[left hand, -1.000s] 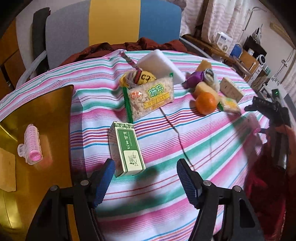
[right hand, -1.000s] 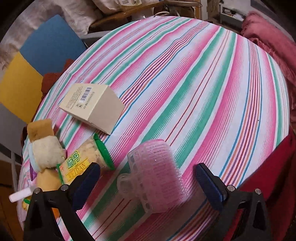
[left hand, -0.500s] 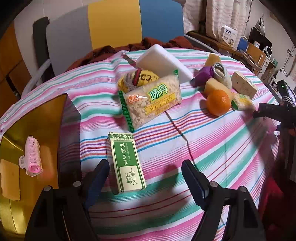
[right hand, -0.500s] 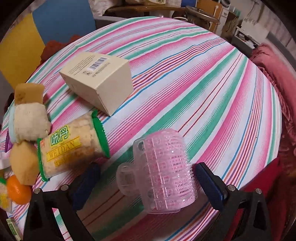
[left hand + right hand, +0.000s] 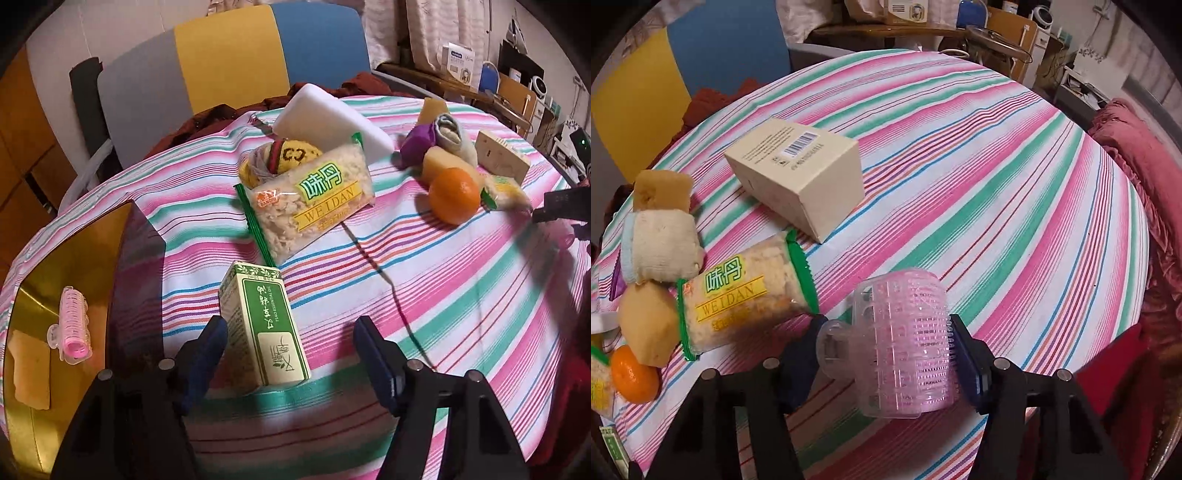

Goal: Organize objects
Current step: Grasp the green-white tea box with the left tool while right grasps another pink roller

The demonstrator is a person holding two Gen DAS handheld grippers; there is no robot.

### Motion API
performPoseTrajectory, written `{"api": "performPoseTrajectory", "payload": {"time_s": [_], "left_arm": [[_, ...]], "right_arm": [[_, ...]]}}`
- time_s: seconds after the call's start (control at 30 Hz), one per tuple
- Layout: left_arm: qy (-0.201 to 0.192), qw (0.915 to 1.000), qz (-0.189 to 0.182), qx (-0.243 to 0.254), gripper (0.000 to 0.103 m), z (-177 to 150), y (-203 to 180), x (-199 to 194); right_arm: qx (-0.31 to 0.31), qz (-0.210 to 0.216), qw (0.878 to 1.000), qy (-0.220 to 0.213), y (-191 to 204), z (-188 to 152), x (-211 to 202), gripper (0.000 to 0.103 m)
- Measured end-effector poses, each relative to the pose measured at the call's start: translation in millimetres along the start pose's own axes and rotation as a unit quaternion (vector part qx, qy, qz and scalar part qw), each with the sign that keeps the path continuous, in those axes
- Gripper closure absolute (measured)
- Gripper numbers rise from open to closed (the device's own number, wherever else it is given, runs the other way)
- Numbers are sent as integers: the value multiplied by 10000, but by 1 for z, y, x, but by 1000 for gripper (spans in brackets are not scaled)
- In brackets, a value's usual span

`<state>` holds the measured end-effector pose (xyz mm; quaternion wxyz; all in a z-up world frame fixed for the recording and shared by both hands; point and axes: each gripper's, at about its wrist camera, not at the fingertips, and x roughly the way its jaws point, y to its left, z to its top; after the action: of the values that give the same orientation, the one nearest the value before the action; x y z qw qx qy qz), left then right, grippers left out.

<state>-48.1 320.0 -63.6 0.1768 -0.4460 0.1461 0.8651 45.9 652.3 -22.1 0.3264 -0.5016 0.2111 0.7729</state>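
Note:
In the left wrist view a green tea box (image 5: 264,325) lies on the striped tablecloth (image 5: 443,295) between the fingers of my left gripper (image 5: 290,343). Its jaws are closing; the left pad is at the box's side and the right pad stands clear of it. To the left, a gold tray (image 5: 92,240) holds a pink hair roller (image 5: 74,328) and a yellow sponge piece (image 5: 29,369). In the right wrist view my right gripper (image 5: 886,343) is closing on a second pink hair roller (image 5: 905,343), with both pads touching it.
A large snack bag (image 5: 310,199), a white foam block (image 5: 325,118), an orange (image 5: 454,195) and rolled cloths lie further back. By the right gripper sit a cream box (image 5: 801,170), a small snack bag (image 5: 746,295) and a sponge (image 5: 661,188). The table edge is close.
My left gripper has moved down and forward so the green box now lies between its fingers. My right gripper's jaws have come in from wide open onto the pink roller.

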Motion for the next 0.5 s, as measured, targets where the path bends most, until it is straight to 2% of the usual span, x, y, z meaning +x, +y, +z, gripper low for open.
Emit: {"api": "performPoseTrajectory", "payload": {"time_s": [0.17, 0.27, 0.37, 0.4, 0.47, 0.5], "left_arm": [[-145, 9993, -236, -240, 34, -1, 8, -5], [-468, 9934, -735, -739, 48, -3, 26, -16], [-614, 9856, -1138, -1092, 60, -5, 39, -20], [-632, 9848, -1166, -1119, 66, -6, 40, -22], [-640, 9849, -1143, -1135, 68, -8, 41, -23], [-616, 9871, -1009, -1077, 68, -8, 39, -23]], "right_arm": [[217, 344, 9991, -71, -10, -3, -11, 39], [521, 702, 9960, -209, -22, -3, -21, 39], [748, 967, 9918, -359, -33, -5, -31, 39], [772, 1007, 9912, -389, -34, -6, -34, 39], [774, 1046, 9907, -401, -36, -7, -37, 39], [757, 1052, 9908, -395, -36, -9, -39, 39]]}}
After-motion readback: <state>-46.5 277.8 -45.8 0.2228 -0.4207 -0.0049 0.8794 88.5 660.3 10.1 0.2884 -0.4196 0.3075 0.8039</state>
